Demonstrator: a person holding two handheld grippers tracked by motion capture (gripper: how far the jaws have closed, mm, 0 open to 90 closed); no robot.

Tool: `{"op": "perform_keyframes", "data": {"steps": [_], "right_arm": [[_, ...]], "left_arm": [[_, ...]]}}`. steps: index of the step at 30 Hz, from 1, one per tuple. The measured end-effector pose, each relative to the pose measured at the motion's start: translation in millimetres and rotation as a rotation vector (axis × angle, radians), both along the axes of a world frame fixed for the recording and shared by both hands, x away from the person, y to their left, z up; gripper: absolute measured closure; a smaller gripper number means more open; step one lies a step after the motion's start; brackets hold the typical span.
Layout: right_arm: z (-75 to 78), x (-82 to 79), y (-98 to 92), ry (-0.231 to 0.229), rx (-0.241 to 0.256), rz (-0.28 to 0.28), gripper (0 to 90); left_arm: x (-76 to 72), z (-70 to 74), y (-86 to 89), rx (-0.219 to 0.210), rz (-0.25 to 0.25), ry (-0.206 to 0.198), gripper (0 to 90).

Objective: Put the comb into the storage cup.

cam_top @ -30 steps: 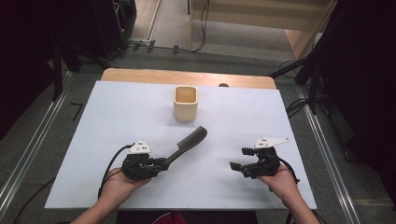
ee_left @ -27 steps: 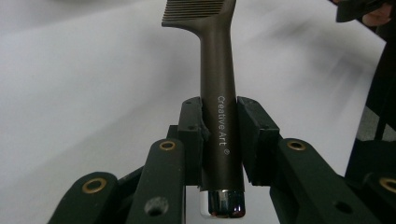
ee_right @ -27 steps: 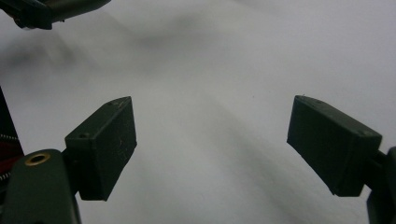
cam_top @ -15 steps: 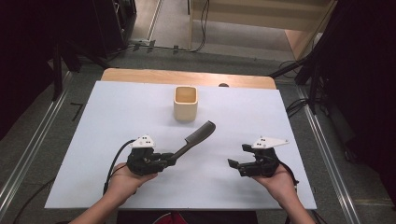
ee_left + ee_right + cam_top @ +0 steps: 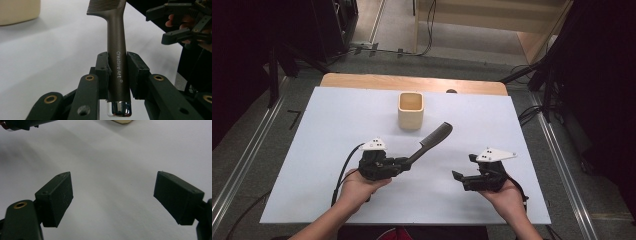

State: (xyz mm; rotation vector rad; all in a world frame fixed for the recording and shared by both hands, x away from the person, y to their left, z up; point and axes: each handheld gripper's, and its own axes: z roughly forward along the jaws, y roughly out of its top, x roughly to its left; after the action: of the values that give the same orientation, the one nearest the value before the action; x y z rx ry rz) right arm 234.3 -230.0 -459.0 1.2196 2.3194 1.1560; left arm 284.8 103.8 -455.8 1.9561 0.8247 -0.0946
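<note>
A dark brown comb [image 5: 432, 140] with a chrome end cap is lifted off the table, its teeth end pointing up and toward the back right. My left gripper [image 5: 404, 162] is shut on the comb's handle [image 5: 117, 67], near the cap. A square beige wooden cup [image 5: 411, 110] stands open-topped behind it at the table's middle; its corner shows in the left gripper view [image 5: 18, 11]. My right gripper [image 5: 460, 175] hovers at the front right, open, with nothing between its pads [image 5: 56, 197]. It also appears in the left gripper view [image 5: 178, 23].
A white sheet [image 5: 337, 120] covers the table, whose wooden edge [image 5: 362, 80] shows at the back. Metal rails [image 5: 242, 165] run along both sides. Cables lie on the floor behind the table.
My left gripper has raised the comb and carried it right and toward the back, so the teeth end now sits higher and nearer the cup. The right gripper has shifted slightly left.
</note>
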Motion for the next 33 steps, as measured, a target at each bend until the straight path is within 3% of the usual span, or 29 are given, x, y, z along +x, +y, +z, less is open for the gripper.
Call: {"op": "perform_keyframes", "data": {"steps": [4,13,24,33], "right_arm": [[1.0,1.4,-2.0,0.026,0.036,-0.027,14.2],[3.2,1.2,3.0,0.029,0.028,-0.041,18.8],[5.8,4.6,6.7,0.058,0.067,-0.090,18.8],[10.6,10.5,12.6,0.075,0.103,-0.132,19.3]], "left_arm": [[4.9,-0.8,-8.9,-0.023,0.004,0.014,73.6],[17.7,-7.1,-32.2,-0.080,0.017,0.043,73.6],[26.4,-16.4,-50.4,-0.134,0.053,0.058,73.6],[27.2,-22.9,-64.9,-0.180,0.104,0.035,73.5]]}}
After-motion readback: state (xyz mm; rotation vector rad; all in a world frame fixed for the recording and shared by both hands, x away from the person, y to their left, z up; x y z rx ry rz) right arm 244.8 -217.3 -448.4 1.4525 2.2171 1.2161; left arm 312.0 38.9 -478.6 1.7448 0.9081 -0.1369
